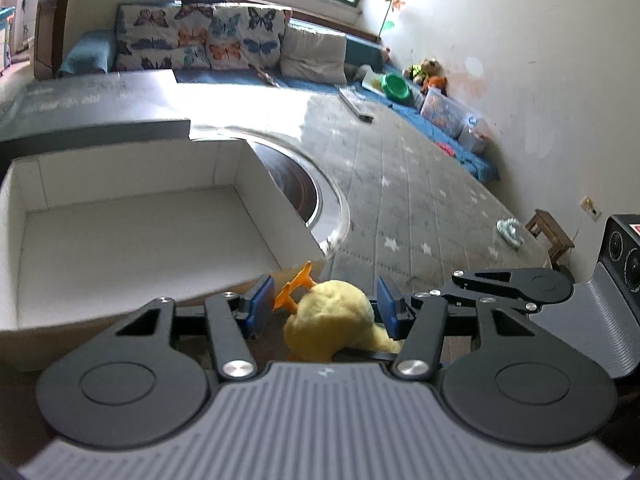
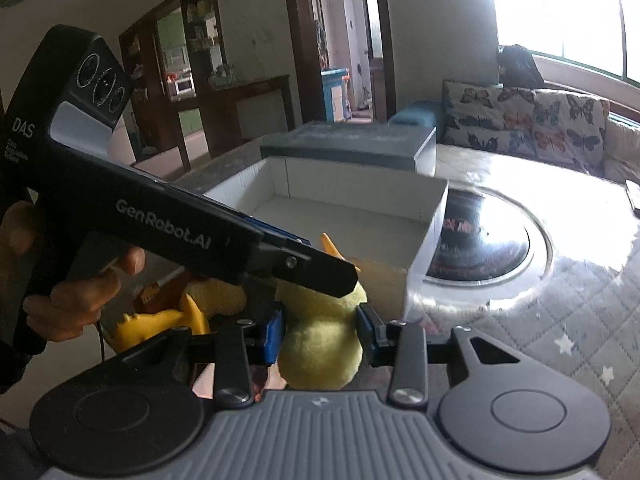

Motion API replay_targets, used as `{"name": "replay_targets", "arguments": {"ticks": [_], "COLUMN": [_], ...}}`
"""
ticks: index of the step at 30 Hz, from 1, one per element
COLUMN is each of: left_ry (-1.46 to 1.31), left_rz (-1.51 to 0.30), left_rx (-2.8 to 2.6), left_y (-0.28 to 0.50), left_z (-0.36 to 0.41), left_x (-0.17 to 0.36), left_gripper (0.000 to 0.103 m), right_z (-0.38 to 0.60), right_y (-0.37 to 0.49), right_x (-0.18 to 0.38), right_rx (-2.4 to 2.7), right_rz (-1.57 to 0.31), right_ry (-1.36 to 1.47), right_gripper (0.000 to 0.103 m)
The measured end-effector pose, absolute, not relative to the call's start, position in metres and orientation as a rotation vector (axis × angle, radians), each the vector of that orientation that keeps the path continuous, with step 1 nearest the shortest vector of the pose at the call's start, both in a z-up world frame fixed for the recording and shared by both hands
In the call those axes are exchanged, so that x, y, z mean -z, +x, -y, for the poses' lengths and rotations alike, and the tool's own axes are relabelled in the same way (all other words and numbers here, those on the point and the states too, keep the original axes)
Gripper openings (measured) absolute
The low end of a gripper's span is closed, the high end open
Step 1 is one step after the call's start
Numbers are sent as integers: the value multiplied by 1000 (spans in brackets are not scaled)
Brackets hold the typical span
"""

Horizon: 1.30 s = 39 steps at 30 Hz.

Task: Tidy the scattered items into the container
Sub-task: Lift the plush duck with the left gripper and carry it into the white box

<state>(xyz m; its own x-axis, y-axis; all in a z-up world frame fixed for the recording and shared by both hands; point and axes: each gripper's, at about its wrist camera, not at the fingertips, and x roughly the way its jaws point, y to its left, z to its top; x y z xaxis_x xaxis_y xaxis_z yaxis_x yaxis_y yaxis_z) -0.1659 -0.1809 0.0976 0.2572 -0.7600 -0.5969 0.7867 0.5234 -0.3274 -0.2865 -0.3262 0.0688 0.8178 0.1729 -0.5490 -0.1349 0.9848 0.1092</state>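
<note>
Inspection of both wrist views finds each tool pinching a soft yellow toy. Left tool [image 1: 326, 308]: its blue pads sit either side of a plush duck [image 1: 336, 324], the right pad against the fluffy body, the left pad beside the orange feet [image 1: 296, 288]; the grip reads as pressed onto the toy. The duck is in front of the near wall of the white box [image 1: 132, 216], outside it and below its rim. Right tool [image 2: 320, 332]: both blue pads press into the sides of a yellow plush ball-shaped body [image 2: 320, 348], which bulges between them. From this view the left tool's black body [image 2: 192, 224] crosses the frame just above that plush, held by a hand [image 2: 80, 292] on its grip. Whether both tools hold one toy or two cannot be told. A further yellow toy with spikes [image 2: 160, 320] lies lower left, partly hidden. The box stands open on a glass-topped desk [image 2: 520, 272], its interior bare, with a grey lid [image 2: 344, 140] behind it. A sofa with butterfly cushions [image 1: 200, 36] lines the far wall.
</note>
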Motion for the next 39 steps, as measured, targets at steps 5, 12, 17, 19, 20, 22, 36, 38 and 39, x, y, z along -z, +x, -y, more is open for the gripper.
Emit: {"name": "replay_targets", "arguments": {"ticks": [5, 12, 17, 19, 20, 22, 36, 38, 39], "left_ry": [14, -42, -62, -67, -68, -72, -95, -94, -94], "left_rz": [-738, -677, -672, -676, -680, -691, -768, -767, -766], "left_rx": [1027, 988, 964, 954, 949, 936, 845, 840, 837], "left_y": [-159, -130, -103, -92, -86, -74, -34, -36, -36], "left_z": [176, 166, 167, 169, 171, 174, 151, 148, 146], "left_x": [-117, -146, -153, -153, -151, -146, -108, -106, -106], "left_gripper": [56, 56, 56, 56, 56, 56, 56, 56, 56], "right_z": [321, 318, 318, 318, 319, 320, 314, 310, 309], "right_y": [-279, -251, -221, -207, -201, -186, -112, -106, -104], "right_x": [-83, -107, -116, -117, -117, -115, -78, -73, -72], "right_rx": [-173, -188, -196, -195, -194, -196, -210, -206, -205], "right_rz": [-558, -488, -486, -493, -498, -515, -716, -739, -746], "right_ry": [26, 0, -4, -8, -7, 0, -13, -23, -26], "right_gripper": [38, 38, 38, 37, 37, 37, 36, 36, 36]}}
